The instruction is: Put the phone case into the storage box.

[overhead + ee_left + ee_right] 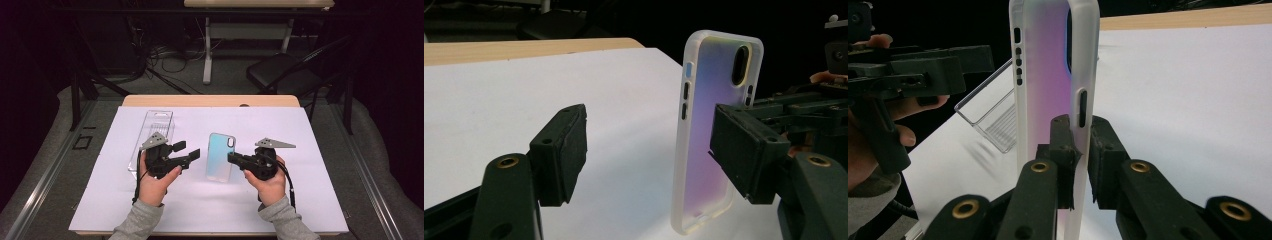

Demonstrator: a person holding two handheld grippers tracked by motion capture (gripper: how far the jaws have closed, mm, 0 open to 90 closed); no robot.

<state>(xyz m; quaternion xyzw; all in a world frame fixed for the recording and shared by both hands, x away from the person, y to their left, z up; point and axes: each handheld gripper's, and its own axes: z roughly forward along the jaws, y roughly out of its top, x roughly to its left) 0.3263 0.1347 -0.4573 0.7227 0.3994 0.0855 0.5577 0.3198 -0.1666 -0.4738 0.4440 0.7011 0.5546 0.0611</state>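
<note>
- White-covered bench [310,165]: work area set, clear ribbed plastic packaging tray [152,135] lying at my left.
- Translucent iridescent phone case [220,156]: lies mid-bench; my right gripper [233,158] fingers clench its side rim.
- My left gripper [189,151]: fingers spread, empty, just beside the case; second grip outstanding.

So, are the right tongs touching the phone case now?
Touching. In the right gripper view, the right tongs are closed on the side wall of the phone case, one pad pressing inside it and one outside.
</note>
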